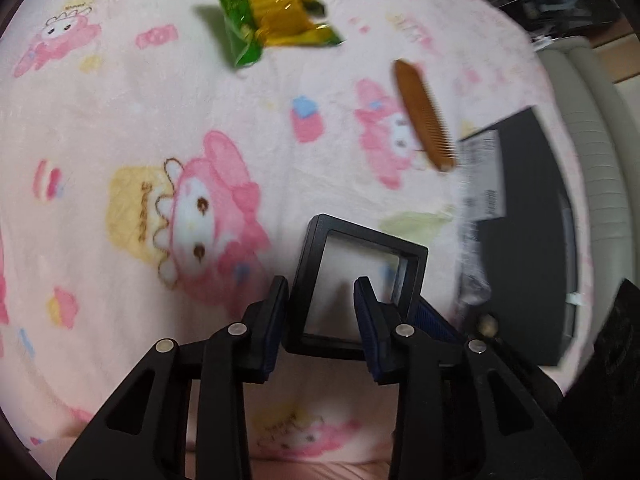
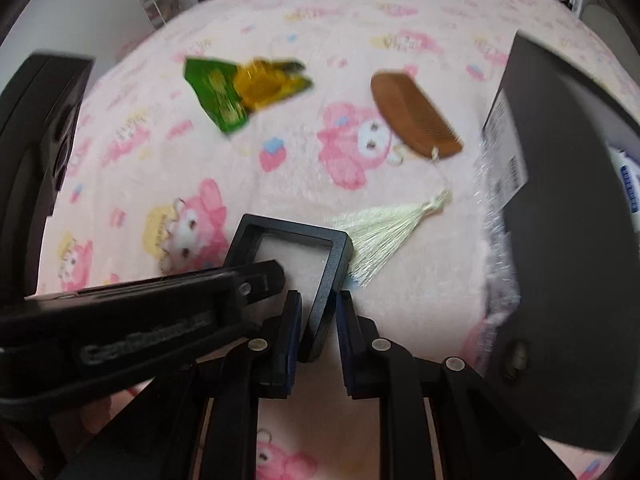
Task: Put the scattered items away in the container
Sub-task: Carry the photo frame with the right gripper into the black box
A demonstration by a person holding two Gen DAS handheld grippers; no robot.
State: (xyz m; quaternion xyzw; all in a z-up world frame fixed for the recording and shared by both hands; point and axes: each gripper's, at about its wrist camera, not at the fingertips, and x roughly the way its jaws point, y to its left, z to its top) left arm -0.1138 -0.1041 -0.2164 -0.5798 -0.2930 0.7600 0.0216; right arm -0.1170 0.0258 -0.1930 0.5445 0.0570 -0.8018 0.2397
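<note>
Comb [image 2: 414,114] and wrapper [image 2: 244,90] lie on cartoon blanket [image 2: 360,20].

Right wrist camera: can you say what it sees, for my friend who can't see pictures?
The right gripper and left gripper hold a black square frame above a pink cartoon blanket. Beyond lie a green snack wrapper, a tasselled wooden comb and a dark box.

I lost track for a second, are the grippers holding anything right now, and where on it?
Both hold the black square frame: the right gripper pinches its right side bar, the left gripper spans its lower left corner.
</note>
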